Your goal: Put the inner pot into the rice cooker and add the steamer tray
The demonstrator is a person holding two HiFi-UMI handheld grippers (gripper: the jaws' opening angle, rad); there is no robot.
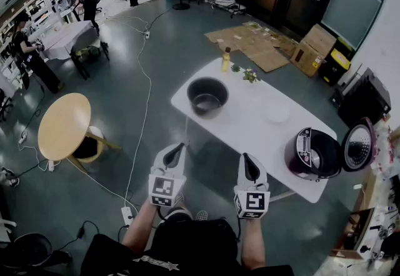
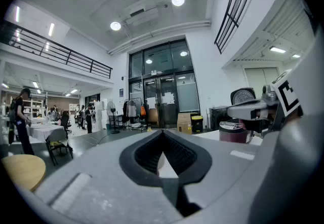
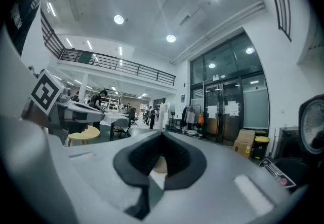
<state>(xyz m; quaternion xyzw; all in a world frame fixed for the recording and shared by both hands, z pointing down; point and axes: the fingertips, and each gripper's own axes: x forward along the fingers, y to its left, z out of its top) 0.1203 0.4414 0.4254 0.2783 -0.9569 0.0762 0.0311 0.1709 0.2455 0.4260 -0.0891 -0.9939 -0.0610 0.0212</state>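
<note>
The grey floor is carrying everything, with flattened cardboard lying on it beyond the far edge of the surface. The long white surface is running slantwise through the head view, from upper left to lower right. Off its left end, well apart from it, a round wooden table is standing.

The rice cooker is sitting at the right end of the surface, near the near-right corner, with its lid standing open toward the right and its cavity showing dark. The inner pot is resting upright at the opposite end, close to the left edge, well apart from the cooker.

Both tools are hanging side by side off the near edge of the surface, over the floor and touching nothing. The left hand-held gripper is pointing toward the near-left corner with its jaws pressing together on nothing. The right hand-held gripper is pointing at the near edge, its jaws likewise closing on each other with nothing between them.

A pale round thing that is looking like the steamer tray is lying flat near the far edge, between pot and cooker. A small yellow bottle is standing at the far-left corner, and a little green sprig is lying just beside it along the far edge.
</note>
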